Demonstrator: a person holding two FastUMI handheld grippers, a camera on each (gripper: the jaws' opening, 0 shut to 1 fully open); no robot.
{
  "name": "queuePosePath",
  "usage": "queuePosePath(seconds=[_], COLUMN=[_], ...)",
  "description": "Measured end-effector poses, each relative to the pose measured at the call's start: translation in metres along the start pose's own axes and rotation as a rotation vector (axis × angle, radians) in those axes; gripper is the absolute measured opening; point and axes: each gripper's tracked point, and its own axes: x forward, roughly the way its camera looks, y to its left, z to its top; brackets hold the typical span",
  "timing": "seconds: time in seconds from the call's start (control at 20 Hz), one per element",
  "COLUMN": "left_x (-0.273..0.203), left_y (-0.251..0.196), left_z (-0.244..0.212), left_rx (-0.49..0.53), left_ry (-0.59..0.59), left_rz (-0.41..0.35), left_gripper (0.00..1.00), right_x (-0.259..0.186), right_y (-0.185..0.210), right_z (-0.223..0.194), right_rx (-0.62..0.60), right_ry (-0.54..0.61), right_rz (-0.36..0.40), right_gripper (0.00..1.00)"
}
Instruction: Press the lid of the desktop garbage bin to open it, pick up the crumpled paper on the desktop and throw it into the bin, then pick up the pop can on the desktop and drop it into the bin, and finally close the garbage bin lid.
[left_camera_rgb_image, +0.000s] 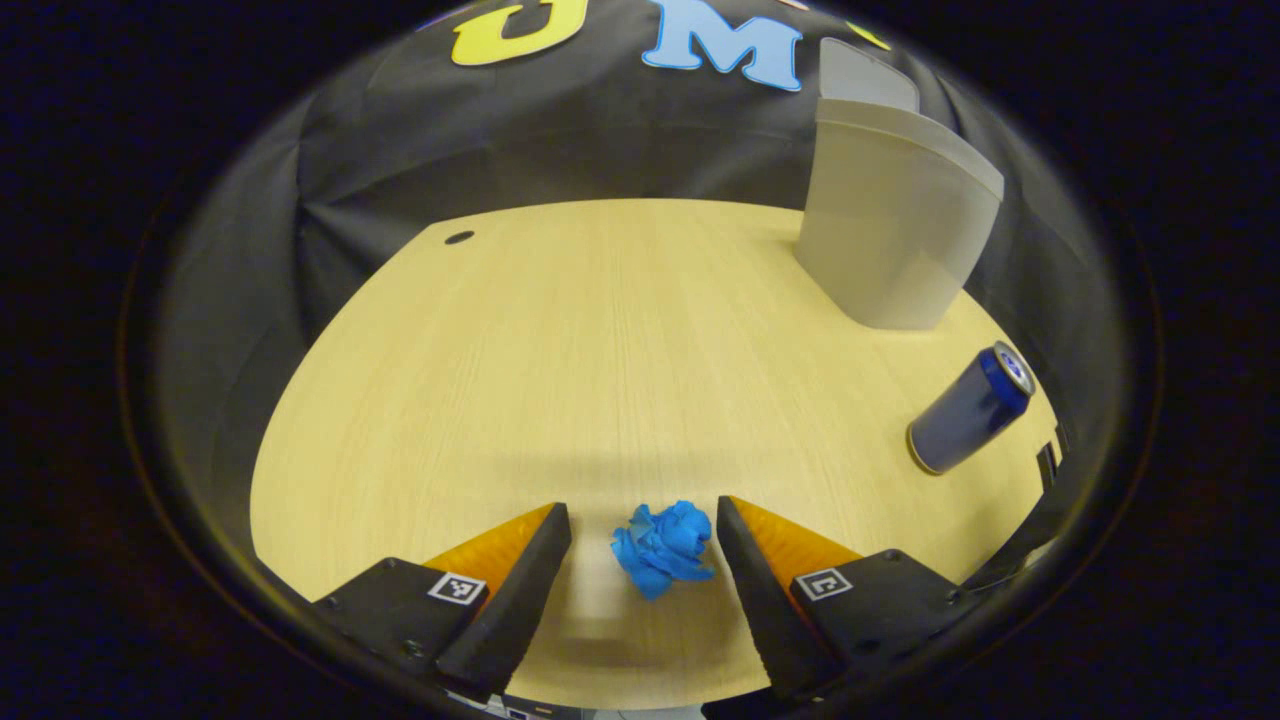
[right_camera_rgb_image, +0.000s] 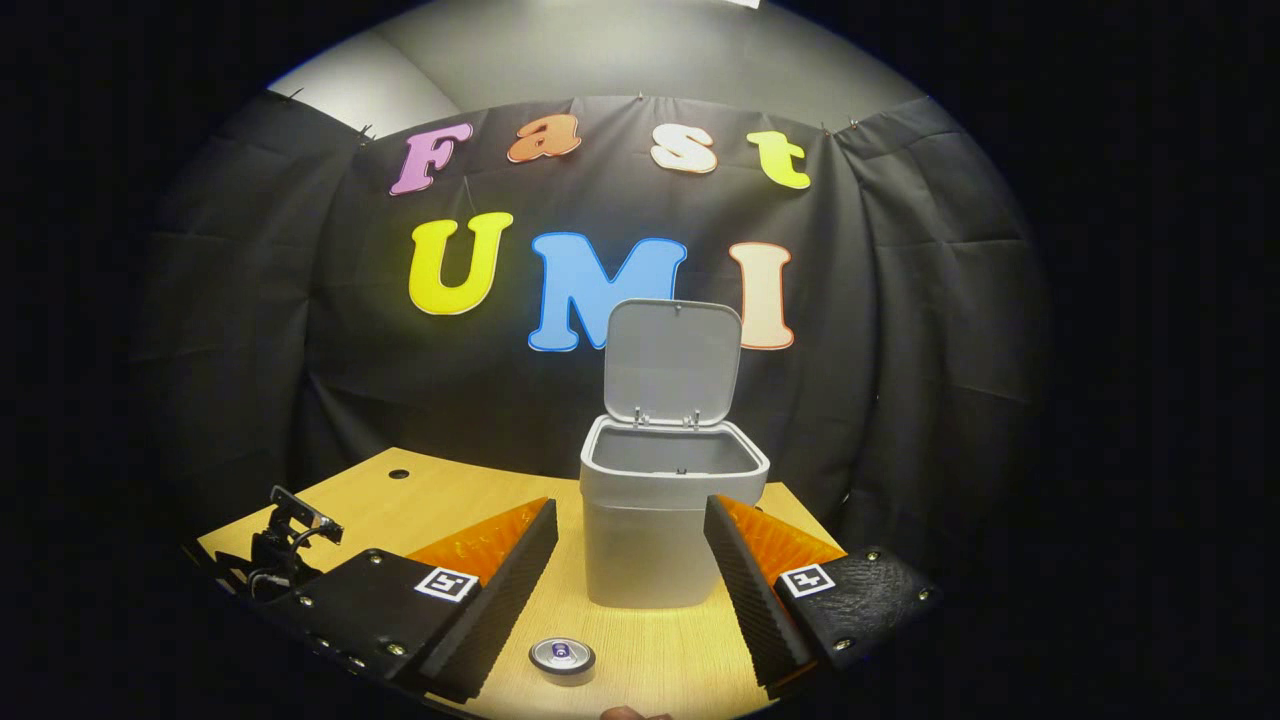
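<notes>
In the left gripper view, the left tool (left_camera_rgb_image: 643, 535) hangs low over a pale wooden surface (left_camera_rgb_image: 560, 350) with its two fingers spread wide. A crumpled ball of blue paper (left_camera_rgb_image: 665, 548) lies on the surface between the fingertips, nearer the right-hand one; neither finger clearly presses on it. Farther off to the right, a dark blue pop can (left_camera_rgb_image: 968, 408) stands upright on the surface. Beyond it stands the grey desktop garbage bin (left_camera_rgb_image: 885, 240), seen from its side.

In the right gripper view, the right tool (right_camera_rgb_image: 630, 525) is also released, fingers apart and holding nothing. Just below it the silver top of the pop can (right_camera_rgb_image: 562, 656) shows. Straight ahead, framed between the fingers, the garbage bin (right_camera_rgb_image: 655, 540) stands with its lid (right_camera_rgb_image: 672, 362) swung up and standing upright at the back. The part of the inside that can be seen looks bare; the bottom is hidden. At far left, part of the other tool (right_camera_rgb_image: 285, 545) shows near the edge of the surface.
</notes>
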Motion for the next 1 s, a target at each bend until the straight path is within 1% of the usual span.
queuePosePath(seconds=[0.15,0.2,0.25,0.3,0.45,0.5,0.6,0.65,0.7,0.8,0.85,0.9,0.95,1.0], left_x=[0.01,0.012,0.014,0.014,0.019,0.019,0.02,0.022,0.021,0.022,0.021,0.02,0.017,0.014], left_y=[0.0,0.001,0.001,0.002,0.003,0.004,0.007,0.008,0.01,0.016,0.021,0.023,0.023,0.023], left_z=[-0.007,-0.007,-0.006,-0.003,0.011,0.017,0.034,0.04,0.05,0.071,0.087,0.103,0.123,0.145], left_rx=[0.018,0.02,0.023,0.033,0.047,0.051,0.063,0.066,0.069,0.067,0.066,0.06,0.051,0.045], left_ry=[0.034,0.041,0.047,0.049,0.043,0.041,0.03,0.03,0.021,0.016,0.006,-0.012,-0.03,-0.054], left_rz=[0.007,0.01,0.014,0.021,0.028,0.03,0.037,0.04,0.045,0.063,0.087,0.093,0.092,0.094], left_gripper=[0.96,0.95,0.84,0.83,0.63,0.64,0.55,0.45,0.43,0.3,0.32,0.24,0.23,0.24], right_x=[-0.001,-0.001,0.0,0.0,0.002,0.003,0.004,0.006,0.007,0.008,0.009,0.01,0.01,0.011], right_y=[-0.004,-0.005,-0.006,-0.009,-0.015,-0.015,-0.017,-0.018,-0.019,-0.021,-0.023,-0.024,-0.027,-0.029], right_z=[-0.001,-0.001,-0.001,-0.001,0.0,-0.002,-0.002,-0.001,-0.002,-0.002,0.0,0.0,0.002,0.003], right_rx=[0.0,0.002,0.003,0.005,0.02,0.027,0.037,0.04,0.042,0.045,0.047,0.049,0.049,0.05], right_ry=[0.002,0.0,0.0,-0.001,-0.002,-0.002,-0.003,-0.004,-0.004,-0.006,-0.009,-0.012,-0.016,-0.02], right_rz=[-0.002,-0.003,-0.004,-0.007,-0.011,-0.01,-0.009,-0.008,-0.006,-0.002,-0.001,0.0,0.0,-0.001], right_gripper=[0.94,0.94,0.94,0.94,0.94,0.94,0.94,0.94,0.94,0.94,0.94,0.94,0.94,0.94])
